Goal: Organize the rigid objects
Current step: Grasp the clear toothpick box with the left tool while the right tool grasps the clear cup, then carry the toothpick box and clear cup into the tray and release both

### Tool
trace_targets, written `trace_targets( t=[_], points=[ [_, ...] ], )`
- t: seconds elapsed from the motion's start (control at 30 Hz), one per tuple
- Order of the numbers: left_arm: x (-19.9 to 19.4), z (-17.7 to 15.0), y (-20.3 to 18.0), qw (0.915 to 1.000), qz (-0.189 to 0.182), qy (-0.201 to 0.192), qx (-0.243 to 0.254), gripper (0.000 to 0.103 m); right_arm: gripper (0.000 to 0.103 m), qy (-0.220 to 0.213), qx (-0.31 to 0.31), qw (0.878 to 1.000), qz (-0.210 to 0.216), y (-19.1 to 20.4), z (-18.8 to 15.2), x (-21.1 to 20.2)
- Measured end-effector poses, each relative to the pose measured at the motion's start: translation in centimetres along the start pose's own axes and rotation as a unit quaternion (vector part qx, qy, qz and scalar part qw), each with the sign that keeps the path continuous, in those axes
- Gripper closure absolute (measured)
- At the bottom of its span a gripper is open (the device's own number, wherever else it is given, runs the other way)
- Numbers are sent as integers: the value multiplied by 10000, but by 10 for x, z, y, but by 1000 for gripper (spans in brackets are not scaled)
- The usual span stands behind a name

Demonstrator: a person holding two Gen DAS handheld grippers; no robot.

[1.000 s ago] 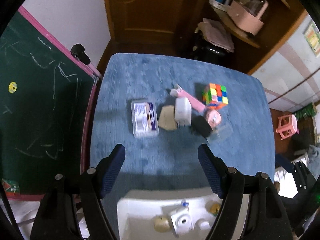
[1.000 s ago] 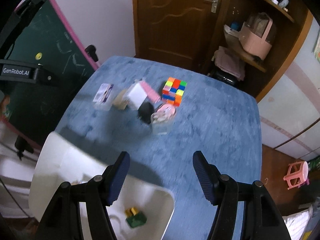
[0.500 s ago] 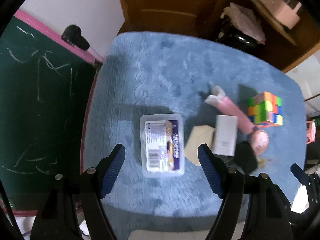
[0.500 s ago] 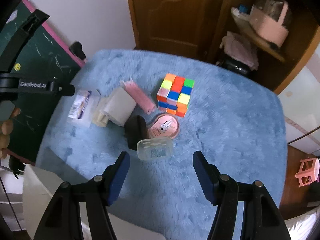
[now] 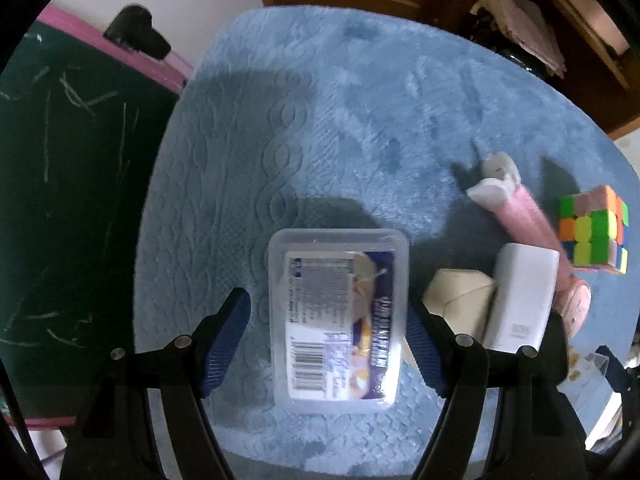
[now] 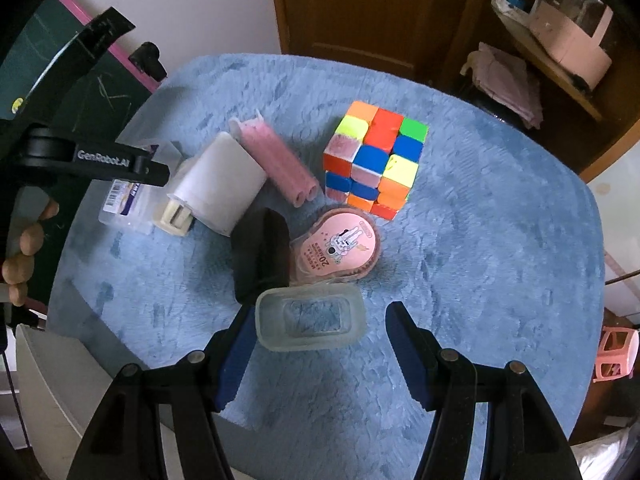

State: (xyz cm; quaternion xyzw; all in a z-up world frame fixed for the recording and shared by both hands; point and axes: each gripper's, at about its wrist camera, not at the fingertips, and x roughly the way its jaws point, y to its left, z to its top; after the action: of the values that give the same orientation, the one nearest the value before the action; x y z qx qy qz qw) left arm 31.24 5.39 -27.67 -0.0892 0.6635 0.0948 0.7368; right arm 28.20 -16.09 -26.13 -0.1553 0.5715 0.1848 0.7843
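Now my left gripper points down over the clear plastic box with the printed label, and its two blue fingers stand apart, one on each side of the box. The right finger pad is just beside the box's long edge, and I cannot tell if it touches; the left pad is clearly apart from it. The box lies flat on the blue fluffy cloth.

My right gripper is also apart, and nothing is clamped in it. The small empty transparent tub sits at 12 o'clock between the finger tips, nearer to the left finger than to the right one.

Just beyond the tub, at about 11 o'clock, is a black object, and at 12 o'clock a pink rounded case with an astronaut drawing; both seem to touch the tub, but blur makes it uncertain. Further, at 10 o'clock, a white block lies against a beige piece, and a pink tube-shaped thing lies beside the block. At 1 o'clock, behind the pink case, stands the colour cube.

Far at 10 o'clock my hand holds the left gripper above the labelled box. Beyond the cloth are a brown door and a green chalkboard.
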Motion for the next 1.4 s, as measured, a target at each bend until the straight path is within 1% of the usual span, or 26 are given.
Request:
trace_targets(
  t=[0.1, 0.23, 0.27, 0.3, 0.37, 0.53, 0.67, 0.77, 0.87, 0.9, 0.97, 1.1, 1.2, 1.27, 1.4],
  points=[
    [5, -1, 5, 9997, -160, 35, -169, 25, 37, 49, 29, 10000, 45, -1, 0, 7],
    [7, -3, 7, 9995, -229, -16, -230, 26, 39, 94, 99, 9999, 99, -3, 3, 14],
    [6, -4, 8, 9992, -291, -34, -258, 28, 45, 99, 125, 9998, 127, -4, 3, 15],
    [6, -7, 10, 9989, -373, -45, -278, 36, 53, 113, 175, 9996, 198, -5, 3, 16],
    [2, -9, 11, 9989, -338, -75, -315, 36, 53, 142, 275, 9991, 291, -7, 3, 18],
    [-5, -14, 18, 9986, -312, -87, -408, 37, 53, 72, 448, 9986, 278, -10, 0, 13],
    [-28, -23, 25, 9983, -403, -209, -373, 37, 53, -44, 523, 9983, 243, -13, -4, 0],
    [-56, -28, 26, 9982, -434, -362, -209, 37, 53, -137, 605, 9978, 221, -15, -8, -15],
    [-92, -43, 31, 9972, -513, -545, 12, 37, 53, -260, 693, 9970, 210, -17, -14, -35],
    [-95, -40, 24, 9968, -541, -583, 69, 37, 53, -317, 714, 9967, 204, -17, -17, -43],
    [-116, -51, 24, 9951, -634, -710, 254, 36, 53, -429, 746, 9962, 164, -16, -22, -60],
    [-151, -76, 23, 9908, -693, -973, 635, 36, 53, -677, 833, 9942, 79, -14, -35, -96],
    [-177, -100, 26, 9864, -824, -1138, 855, 36, 53, -868, 873, 9924, -17, -10, -47, -124],
    [-188, -110, 28, 9841, -879, -1204, 962, 36, 53, -987, 897, 9911, -55, -7, -57, -143],
    [-200, -144, 32, 9804, -956, -1278, 1157, 36, 53, -1172, 929, 9887, -74, 6, -79, -174]
  ],
)
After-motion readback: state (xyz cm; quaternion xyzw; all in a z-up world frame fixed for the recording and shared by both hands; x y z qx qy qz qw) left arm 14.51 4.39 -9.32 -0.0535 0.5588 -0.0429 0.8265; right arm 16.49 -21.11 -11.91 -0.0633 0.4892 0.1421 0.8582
